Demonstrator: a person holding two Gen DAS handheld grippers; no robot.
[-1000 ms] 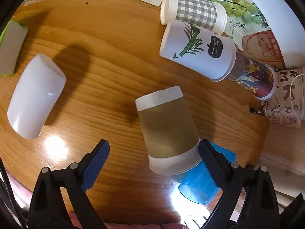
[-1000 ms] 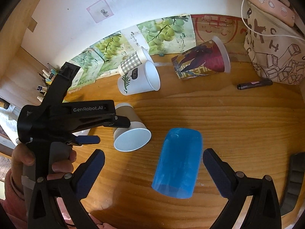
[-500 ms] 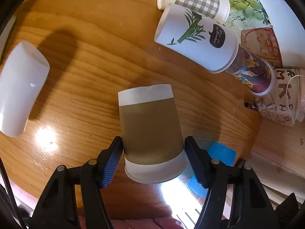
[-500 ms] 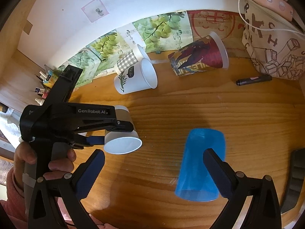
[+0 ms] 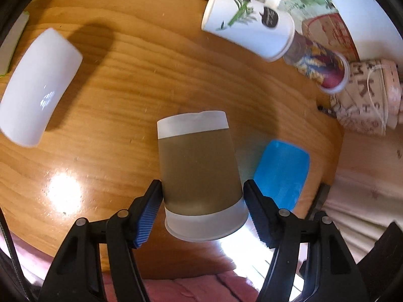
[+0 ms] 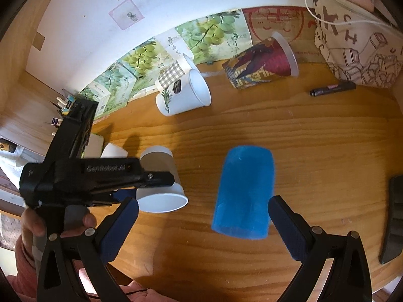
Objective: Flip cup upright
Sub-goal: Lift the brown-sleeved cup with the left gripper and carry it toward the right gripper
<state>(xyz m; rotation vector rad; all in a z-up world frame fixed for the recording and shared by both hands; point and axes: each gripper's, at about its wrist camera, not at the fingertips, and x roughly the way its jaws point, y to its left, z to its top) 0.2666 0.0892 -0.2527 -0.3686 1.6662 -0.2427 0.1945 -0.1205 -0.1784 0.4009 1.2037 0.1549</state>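
My left gripper (image 5: 202, 207) is shut on a brown paper cup (image 5: 199, 173) with white bands. It holds the cup near its rim, mouth toward the camera, lifted off the wooden table (image 5: 121, 95). In the right wrist view the same cup (image 6: 161, 181) hangs tilted in the left gripper (image 6: 151, 183), open mouth facing down and forward. My right gripper (image 6: 202, 226) is open and empty. A blue plastic cup (image 6: 243, 191) lies on its side between its fingers, a little ahead of them. The blue cup also shows in the left wrist view (image 5: 282, 173).
A white cup (image 5: 37, 85) lies on its side at the left. A plant-print cup (image 6: 182, 94), a checked cup (image 6: 171, 74) and a red printed cup (image 6: 262, 63) lie by the back wall. A marker (image 6: 332, 89), a patterned bag (image 6: 360, 47) and a dark object (image 6: 394, 219) are at the right.
My left gripper closed on the brown cup and lifted it off the table. The right gripper stayed open and shifted so the blue cup sits between its fingers.
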